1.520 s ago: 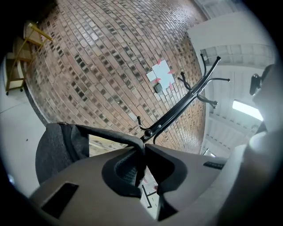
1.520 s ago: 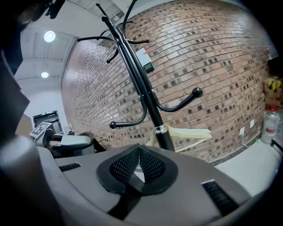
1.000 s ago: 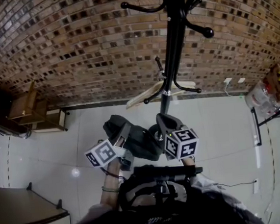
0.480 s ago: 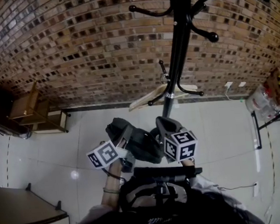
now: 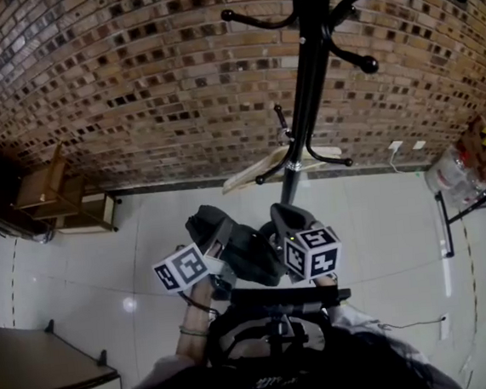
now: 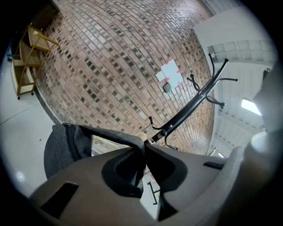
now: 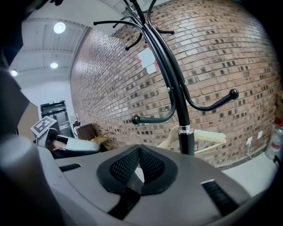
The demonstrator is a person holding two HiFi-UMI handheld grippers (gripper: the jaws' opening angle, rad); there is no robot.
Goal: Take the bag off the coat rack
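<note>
The black coat rack (image 5: 302,98) stands before the brick wall, and its hooks that show are bare. A dark grey bag (image 5: 248,250) hangs off the rack, between my two grippers and low in front of the pole. My left gripper (image 5: 215,230) is shut on the bag's grey strap (image 6: 112,137), with the bag's body (image 6: 59,148) sagging to the left of the jaws (image 6: 144,148). My right gripper (image 5: 281,216) is beside the bag. Its jaws (image 7: 139,150) are shut with nothing between them and point at the rack's pole (image 7: 179,106).
A pale wooden hanger (image 5: 262,169) hangs low on the rack. A wooden shelf unit (image 5: 55,195) stands at the wall on the left, and a dark table corner (image 5: 37,363) is at bottom left. Plastic bottles (image 5: 459,168) and a black metal frame (image 5: 475,205) stand at the right.
The head view has shifted a little, so the rack sits slightly further right. Both grippers and the bag have barely moved.
</note>
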